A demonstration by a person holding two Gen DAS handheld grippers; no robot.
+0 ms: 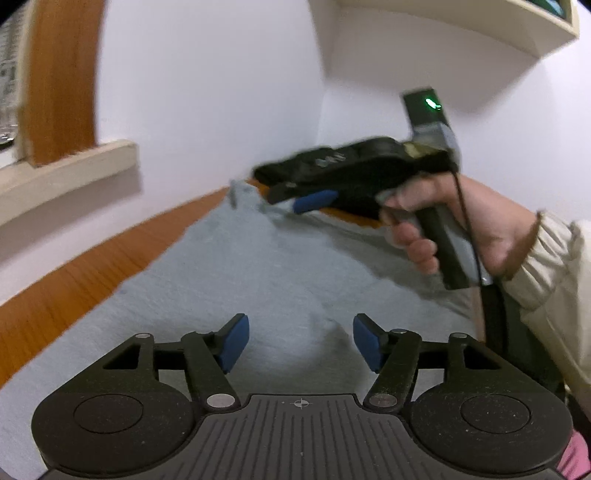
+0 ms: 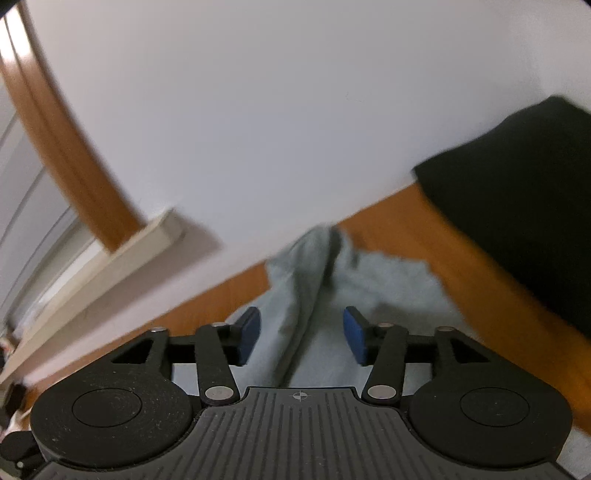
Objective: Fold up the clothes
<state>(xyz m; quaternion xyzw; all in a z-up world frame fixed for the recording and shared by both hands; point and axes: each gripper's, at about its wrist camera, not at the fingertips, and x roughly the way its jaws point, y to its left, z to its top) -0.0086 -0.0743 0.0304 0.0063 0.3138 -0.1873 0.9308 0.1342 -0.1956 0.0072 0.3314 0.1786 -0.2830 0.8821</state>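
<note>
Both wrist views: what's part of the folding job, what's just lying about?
Job:
- light grey knit garment spread on the wooden table
- left tongs, open
- right tongs, open

Lying about:
- black cloth
- cream window sill
- white wall shelf

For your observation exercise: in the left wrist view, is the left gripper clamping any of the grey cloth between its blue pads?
No: the left gripper stands open, its blue pads apart, above the grey cloth.

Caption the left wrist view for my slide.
Open left hand-held gripper above grey garment; right hand-held gripper beyond.
</note>
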